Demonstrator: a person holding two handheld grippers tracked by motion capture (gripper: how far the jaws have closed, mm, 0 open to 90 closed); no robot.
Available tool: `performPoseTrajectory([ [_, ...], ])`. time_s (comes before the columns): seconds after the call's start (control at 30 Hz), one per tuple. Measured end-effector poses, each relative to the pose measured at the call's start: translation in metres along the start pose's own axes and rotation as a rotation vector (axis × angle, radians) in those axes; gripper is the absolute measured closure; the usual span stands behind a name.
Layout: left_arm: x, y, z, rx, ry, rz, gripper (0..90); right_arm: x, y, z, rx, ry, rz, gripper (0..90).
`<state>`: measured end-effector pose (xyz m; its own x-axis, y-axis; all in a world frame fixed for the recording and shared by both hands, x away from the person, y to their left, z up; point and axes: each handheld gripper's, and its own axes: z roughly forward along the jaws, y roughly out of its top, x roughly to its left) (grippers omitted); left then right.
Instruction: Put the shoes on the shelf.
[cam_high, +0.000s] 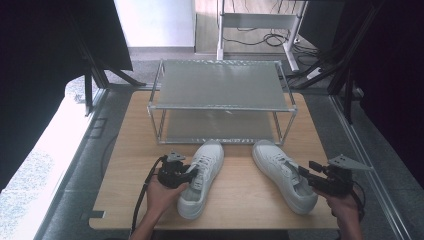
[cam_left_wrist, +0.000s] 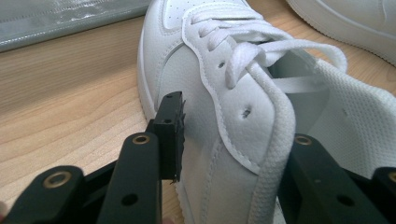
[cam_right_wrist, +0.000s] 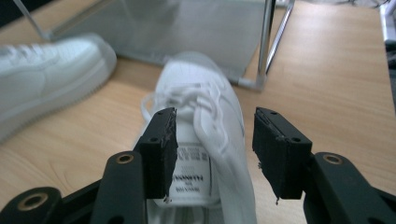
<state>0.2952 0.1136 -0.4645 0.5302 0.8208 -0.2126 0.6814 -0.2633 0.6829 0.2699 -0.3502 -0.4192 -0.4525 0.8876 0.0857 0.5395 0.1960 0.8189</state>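
Note:
Two white sneakers lie on the wooden table (cam_high: 240, 202) in front of a metal rack. My left gripper (cam_high: 194, 173) (cam_left_wrist: 233, 121) straddles the side wall of the left shoe (cam_high: 202, 180) (cam_left_wrist: 224, 112) near its collar. One pad is against the outer leather and the other jaw sits inside the opening, hidden behind the collar, with no squeeze visible. My right gripper (cam_high: 306, 169) (cam_right_wrist: 215, 116) stands open over the heel end of the right shoe (cam_high: 282, 172) (cam_right_wrist: 201, 93). One of its pads hovers above the insole label and the other outside the shoe's wall.
A two-shelf metal rack (cam_high: 222, 107) (cam_right_wrist: 266, 42) stands at the back of the table, with its lower shelf (cam_left_wrist: 46, 23) just behind the shoes' toes. Dark frames and curtains flank the table. Bare wood lies to the left and right of the shoes.

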Motion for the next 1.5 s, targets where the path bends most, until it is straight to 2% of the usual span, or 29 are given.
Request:
performPoseTrajectory([
  [0.13,-0.005,0.001,0.002,0.004,0.050,0.020,67.4,0.000,-0.002,0.013,0.068,-0.005,-0.044,49.8],
  [0.27,-0.010,0.003,0.004,0.015,0.092,0.036,70.0,0.001,0.000,0.027,0.138,-0.041,-0.106,51.3],
  [0.43,-0.012,0.004,0.005,0.025,0.109,0.039,70.2,-0.001,0.002,0.042,0.208,-0.077,-0.152,54.4],
  [0.63,-0.010,0.004,0.005,0.027,0.097,0.026,69.0,-0.008,-0.002,0.056,0.262,-0.104,-0.148,60.1],
  [0.8,-0.009,0.004,0.006,0.036,0.091,0.014,66.4,-0.014,-0.003,0.062,0.280,-0.090,-0.148,63.7],
  [1.0,-0.006,0.005,0.008,0.046,0.081,-0.008,63.9,-0.016,-0.004,0.067,0.306,-0.053,-0.145,73.7],
  [1.03,-0.006,0.005,0.008,0.046,0.079,-0.011,64.0,-0.015,-0.004,0.068,0.310,-0.057,-0.147,74.7],
  [1.1,-0.005,0.004,0.008,0.043,0.074,-0.028,65.8,-0.015,-0.004,0.068,0.315,-0.059,-0.148,76.7],
  [1.3,-0.003,0.003,0.008,0.034,0.093,-0.034,76.5,-0.016,-0.004,0.068,0.307,-0.067,-0.130,82.1],
  [1.5,0.000,0.000,0.007,0.003,0.105,-0.047,81.6,-0.017,-0.004,0.068,0.297,-0.066,-0.112,83.9],
])
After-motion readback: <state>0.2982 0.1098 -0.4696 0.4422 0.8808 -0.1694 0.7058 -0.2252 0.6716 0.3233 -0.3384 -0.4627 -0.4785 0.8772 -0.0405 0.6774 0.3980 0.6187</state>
